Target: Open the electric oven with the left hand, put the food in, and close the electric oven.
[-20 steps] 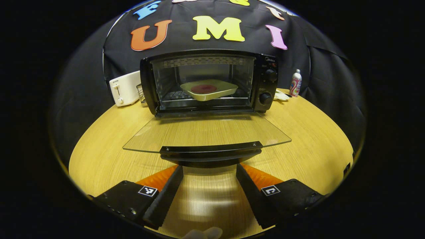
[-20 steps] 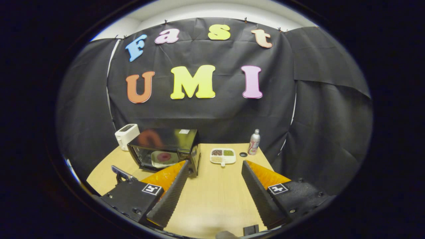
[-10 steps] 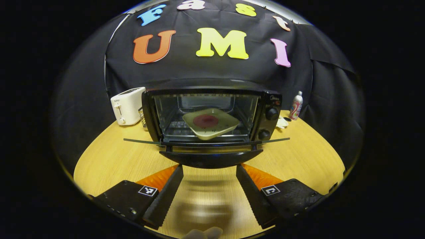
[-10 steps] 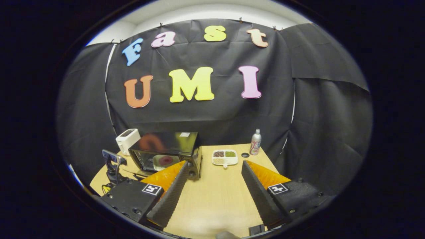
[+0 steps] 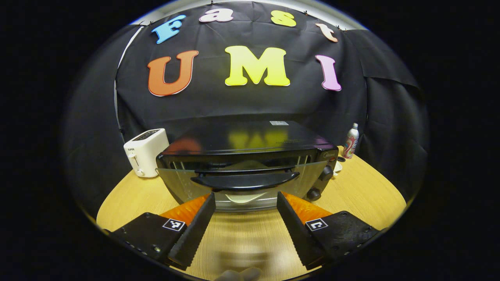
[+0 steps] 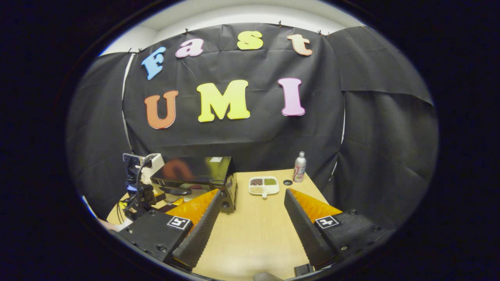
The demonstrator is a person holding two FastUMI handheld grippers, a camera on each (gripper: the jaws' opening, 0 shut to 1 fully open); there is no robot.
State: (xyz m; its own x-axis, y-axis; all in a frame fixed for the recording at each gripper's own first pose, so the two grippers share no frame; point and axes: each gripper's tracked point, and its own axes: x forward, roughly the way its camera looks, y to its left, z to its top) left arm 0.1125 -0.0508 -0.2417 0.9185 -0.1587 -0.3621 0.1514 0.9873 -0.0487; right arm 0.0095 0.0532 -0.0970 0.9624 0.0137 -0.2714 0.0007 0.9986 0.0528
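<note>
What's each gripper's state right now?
Left gripper: open, holding nothing, under the oven door handle.
Right gripper: open, empty, above the table.

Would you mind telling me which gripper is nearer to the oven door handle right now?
Left. The left gripper sits just below the door handle, jaws open. The right gripper hangs back over the table, off to the oven's right.
</note>
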